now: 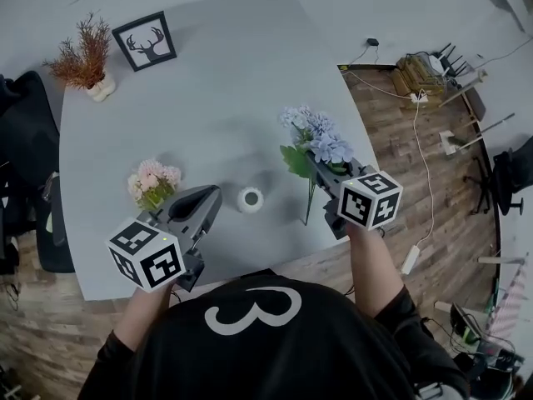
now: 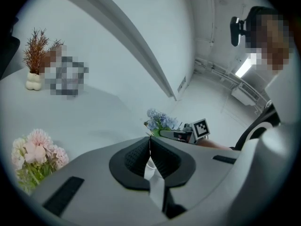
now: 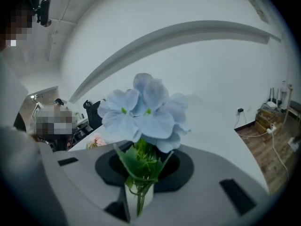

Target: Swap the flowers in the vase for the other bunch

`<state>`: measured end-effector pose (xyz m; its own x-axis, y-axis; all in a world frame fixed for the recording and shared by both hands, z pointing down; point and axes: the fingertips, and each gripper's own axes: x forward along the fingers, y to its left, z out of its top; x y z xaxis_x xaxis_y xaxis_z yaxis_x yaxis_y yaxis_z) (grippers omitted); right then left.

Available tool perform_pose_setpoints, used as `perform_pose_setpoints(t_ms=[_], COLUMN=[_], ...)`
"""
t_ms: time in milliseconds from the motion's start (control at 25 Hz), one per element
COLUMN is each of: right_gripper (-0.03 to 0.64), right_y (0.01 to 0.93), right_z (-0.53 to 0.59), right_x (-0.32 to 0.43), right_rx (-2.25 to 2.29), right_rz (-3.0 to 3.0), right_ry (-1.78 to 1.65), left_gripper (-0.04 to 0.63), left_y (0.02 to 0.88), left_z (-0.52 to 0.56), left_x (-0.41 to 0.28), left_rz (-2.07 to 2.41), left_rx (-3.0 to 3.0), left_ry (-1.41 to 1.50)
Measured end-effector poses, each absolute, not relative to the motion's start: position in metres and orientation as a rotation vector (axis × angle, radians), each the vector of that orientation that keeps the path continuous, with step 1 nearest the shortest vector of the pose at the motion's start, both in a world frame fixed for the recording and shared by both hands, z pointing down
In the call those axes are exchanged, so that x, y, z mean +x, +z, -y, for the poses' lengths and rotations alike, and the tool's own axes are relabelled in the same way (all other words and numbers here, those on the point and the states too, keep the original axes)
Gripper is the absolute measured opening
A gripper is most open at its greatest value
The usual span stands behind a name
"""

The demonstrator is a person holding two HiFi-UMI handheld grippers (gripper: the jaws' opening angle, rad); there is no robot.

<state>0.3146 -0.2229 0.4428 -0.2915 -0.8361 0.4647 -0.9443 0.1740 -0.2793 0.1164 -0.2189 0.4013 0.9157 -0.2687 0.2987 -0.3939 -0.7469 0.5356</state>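
One white vase (image 1: 250, 198) stands empty on the grey desk (image 1: 208, 82) between two bunches. The pink bunch (image 1: 153, 182) rests beside the left gripper (image 1: 212, 197), whose jaws are closed on nothing. The right gripper (image 1: 316, 165) clamps its jaws on the stems of the blue bunch (image 1: 315, 134). One framed deer picture (image 1: 144, 41) and one dried plant (image 1: 83, 57) sit at the far edge, with wood floor (image 1: 391, 157) to the right

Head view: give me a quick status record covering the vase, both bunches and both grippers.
vase: white, upright on the table, no flowers in it
blue flowers: held right of the vase, stems clamped in the right gripper
pink flowers: on the table left of the vase, beside the left gripper
left gripper: jaws together, nothing held, pointing towards the vase
swap: neither bunch is in the vase yet
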Motion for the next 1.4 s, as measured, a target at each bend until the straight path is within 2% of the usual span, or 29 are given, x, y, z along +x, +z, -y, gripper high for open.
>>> perform_pose_setpoints(t_ms=[520, 880, 1080, 1200, 1320, 1400], right_gripper=[0.094, 0.087, 0.110, 0.168, 0.271, 0.313], right_y=[0.533, 0.558, 0.562, 0.562, 0.559, 0.554], right_z=[0.265, 0.267, 0.265, 0.265, 0.264, 0.263], right_x=[0.315, 0.316, 0.317, 0.314, 0.315, 0.318], right_rx=[1.619, 1.631, 1.665, 1.680, 1.690, 1.720], right_rz=[2.160, 2.135, 2.098, 2.100, 2.108, 2.108], right_ry=[0.955, 1.011, 1.001, 0.995, 0.989, 0.992], left_gripper=[0.012, 0.012, 0.012, 0.012, 0.012, 0.012], left_y=[0.430, 0.448, 0.450, 0.451, 0.453, 0.451], left_z=[0.243, 0.253, 0.261, 0.262, 0.259, 0.257], left_x=[0.108, 0.100, 0.100, 0.103, 0.108, 0.111], left_rz=[0.641, 0.778, 0.820, 0.820, 0.811, 0.804], left_rx=[2.354, 2.286, 2.269, 2.275, 2.275, 2.282], left_ry=[0.305, 0.304, 0.295, 0.296, 0.299, 0.301])
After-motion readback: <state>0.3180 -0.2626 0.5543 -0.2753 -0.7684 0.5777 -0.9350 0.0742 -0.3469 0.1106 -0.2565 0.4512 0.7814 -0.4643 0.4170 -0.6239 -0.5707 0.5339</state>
